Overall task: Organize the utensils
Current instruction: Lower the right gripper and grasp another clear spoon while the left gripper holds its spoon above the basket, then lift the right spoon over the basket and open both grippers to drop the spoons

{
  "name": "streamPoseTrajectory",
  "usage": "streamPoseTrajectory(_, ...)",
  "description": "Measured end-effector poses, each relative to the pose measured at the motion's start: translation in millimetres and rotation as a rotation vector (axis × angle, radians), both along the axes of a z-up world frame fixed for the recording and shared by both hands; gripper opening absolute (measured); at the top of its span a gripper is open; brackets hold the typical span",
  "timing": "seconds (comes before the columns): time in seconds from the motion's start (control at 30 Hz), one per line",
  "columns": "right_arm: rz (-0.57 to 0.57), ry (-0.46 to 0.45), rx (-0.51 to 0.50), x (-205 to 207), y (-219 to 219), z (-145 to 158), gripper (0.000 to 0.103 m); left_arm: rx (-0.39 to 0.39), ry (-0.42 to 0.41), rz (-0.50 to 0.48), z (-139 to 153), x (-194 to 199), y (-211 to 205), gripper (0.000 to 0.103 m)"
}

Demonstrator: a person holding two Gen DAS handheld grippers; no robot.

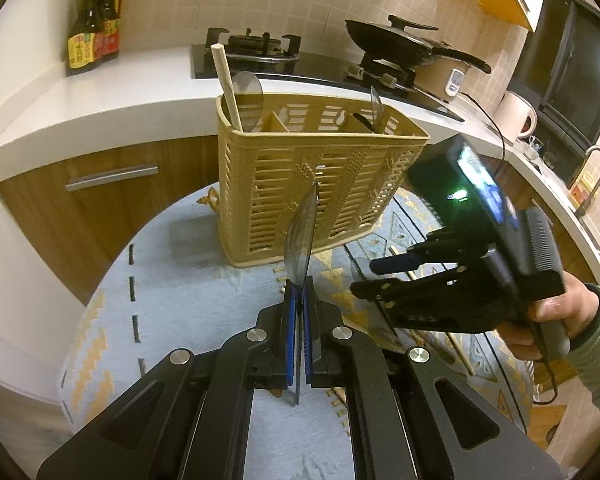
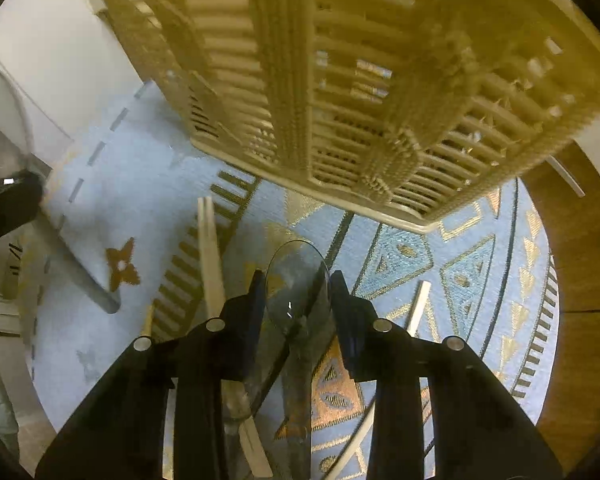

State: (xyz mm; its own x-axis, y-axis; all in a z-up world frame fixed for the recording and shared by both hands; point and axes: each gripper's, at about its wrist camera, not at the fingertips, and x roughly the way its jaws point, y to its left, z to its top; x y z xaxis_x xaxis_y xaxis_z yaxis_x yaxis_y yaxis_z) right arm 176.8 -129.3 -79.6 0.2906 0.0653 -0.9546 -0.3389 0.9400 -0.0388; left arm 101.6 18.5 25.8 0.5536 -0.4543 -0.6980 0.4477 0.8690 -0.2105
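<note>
My left gripper (image 1: 300, 312) is shut on a clear grey plastic spoon (image 1: 300, 236), bowl up, held above the table in front of the tan slotted utensil basket (image 1: 320, 184). The basket holds a wooden chopstick (image 1: 226, 84) and two clear spoons. My right gripper (image 2: 298, 284) points down at the table, its fingers apart on either side of a clear plastic spoon (image 2: 296, 280) lying on the cloth; whether they touch it is unclear. Wooden chopsticks (image 2: 210, 256) lie beside it. The right gripper also shows in the left wrist view (image 1: 364, 276).
The round table has a blue and gold patterned cloth (image 1: 188, 280). Behind it run a white counter with sauce bottles (image 1: 96, 20), a gas hob and a black wok (image 1: 396, 40). A kettle (image 1: 516, 116) and a sink tap stand at right.
</note>
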Motion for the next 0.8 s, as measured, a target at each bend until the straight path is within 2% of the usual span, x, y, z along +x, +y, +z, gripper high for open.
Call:
streamPoseTrajectory(0.17,0.05,-0.125,0.096,-38,-9,50,0.03,-0.021,-0.046,-0.017,16,-12,-1,0.001)
streamPoseTrajectory(0.43,0.063,-0.354,0.249,-84,-19,146,0.03,-0.088,-0.178,-0.02,70,-29,-7,0.001)
streamPoseTrajectory(0.6,0.042,-0.536,0.309,-85,-26,203,0.03,-0.121,-0.274,-0.004,109,-21,-14,0.001)
streamPoseTrajectory(0.7,0.005,-0.621,0.372,-71,-34,227,0.03,-0.142,-0.335,0.02,130,-11,-19,0.001)
streamPoseTrajectory(0.8,-0.029,-0.715,0.393,-62,-43,241,0.03,-0.172,-0.386,0.033,145,0,-27,0.001)
